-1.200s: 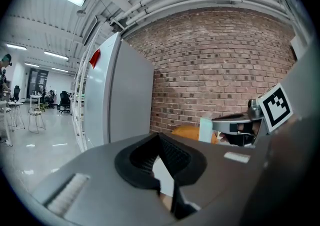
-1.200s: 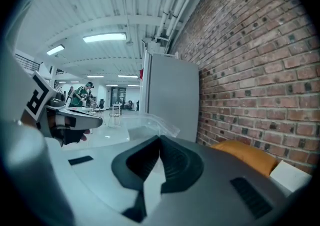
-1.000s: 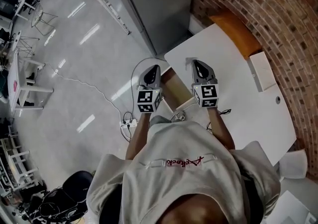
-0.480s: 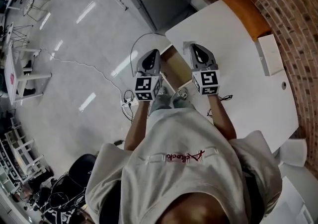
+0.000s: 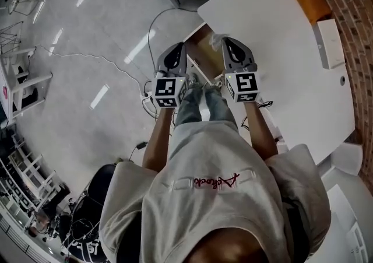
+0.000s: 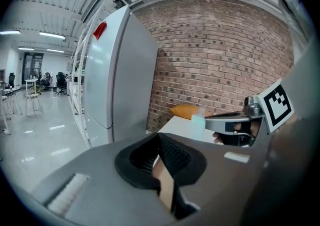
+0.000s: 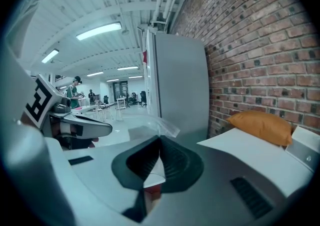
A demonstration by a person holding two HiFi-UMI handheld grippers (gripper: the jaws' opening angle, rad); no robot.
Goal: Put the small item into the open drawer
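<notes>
We see the right hand-held gripper (image 7: 159,142) with its jaws clamped on the small item (image 7: 162,126), a crumpled clear plastic packet whose loose end sticks out past the jaw tips. From the head view that packet (image 5: 217,38) hangs at the tip of the right hand-held gripper (image 5: 226,43), over the open drawer (image 5: 205,58) and just beside the edge of the white worktop (image 5: 280,40). The drawer's brown inside lies between the two tools. The left hand-held gripper (image 6: 159,139) has its jaws pressed together with nothing between them; in the head view it (image 5: 180,52) is held level with the right one, just to the left of the drawer and apart from it. From the left gripper view we make out the packet (image 6: 198,120) as a pale, translucent shape at the front of the other tool. An orange cushion (image 7: 260,125) rests on the far end of the worktop against the brick wall (image 6: 220,54), and a white box (image 5: 330,43) lies on the worktop near that wall. A tall grey cabinet (image 6: 115,69) stands past the worktop's end. A thin cable (image 5: 87,58) trails across the glossy floor (image 5: 87,116) to our left.
</notes>
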